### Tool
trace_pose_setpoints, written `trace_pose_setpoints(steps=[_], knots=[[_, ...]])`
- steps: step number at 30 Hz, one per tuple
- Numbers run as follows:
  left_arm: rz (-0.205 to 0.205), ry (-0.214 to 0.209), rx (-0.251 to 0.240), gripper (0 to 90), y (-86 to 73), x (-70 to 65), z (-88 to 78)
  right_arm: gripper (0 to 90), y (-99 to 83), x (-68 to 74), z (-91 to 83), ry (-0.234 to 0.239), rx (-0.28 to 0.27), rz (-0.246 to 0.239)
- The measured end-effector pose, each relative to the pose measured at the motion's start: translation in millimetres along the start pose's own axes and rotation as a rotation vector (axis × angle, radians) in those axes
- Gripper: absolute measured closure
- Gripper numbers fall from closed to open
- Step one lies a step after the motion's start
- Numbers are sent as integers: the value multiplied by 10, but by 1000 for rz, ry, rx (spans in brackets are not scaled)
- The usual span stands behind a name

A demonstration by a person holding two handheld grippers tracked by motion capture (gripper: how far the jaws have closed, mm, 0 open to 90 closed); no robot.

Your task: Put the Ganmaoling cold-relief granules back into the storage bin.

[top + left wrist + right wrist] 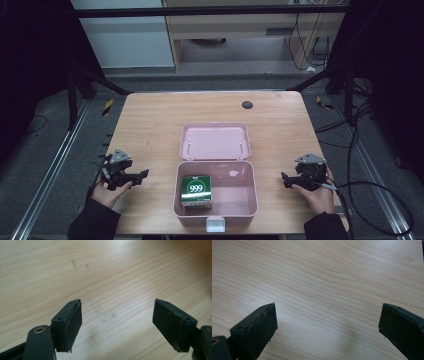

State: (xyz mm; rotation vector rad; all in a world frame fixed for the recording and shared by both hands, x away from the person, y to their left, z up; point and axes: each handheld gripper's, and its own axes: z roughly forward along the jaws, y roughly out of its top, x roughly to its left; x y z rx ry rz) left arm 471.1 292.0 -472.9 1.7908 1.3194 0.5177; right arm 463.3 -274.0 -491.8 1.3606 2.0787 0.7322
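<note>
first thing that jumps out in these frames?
The open pink box in the middle of the wooden table, lid laid back flat, with a green "999" carton standing in its left half. Either side of it, each hand holds a claw low over bare wood: left claw and right claw, both open with nothing between them.

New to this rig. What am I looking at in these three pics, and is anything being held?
No robot here: a person holds handheld tongs in each hand. The high view looks down on a wooden table from above. On it sits an open pink box, lid folded back, with a green carton marked 999 inside. The left tongs and right tongs rest either side of the box. The other two pictures come from cameras riding on each tool, looking along its black jaws at bare wood. Both stand open, holding nothing.
</note>
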Motion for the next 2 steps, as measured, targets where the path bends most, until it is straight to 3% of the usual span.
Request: trace_pose_setpoints(steps=[2], knots=[[-2, 24, 24, 213, -58, 63, 29, 22, -4, -4, 6, -1, 2, 2]])
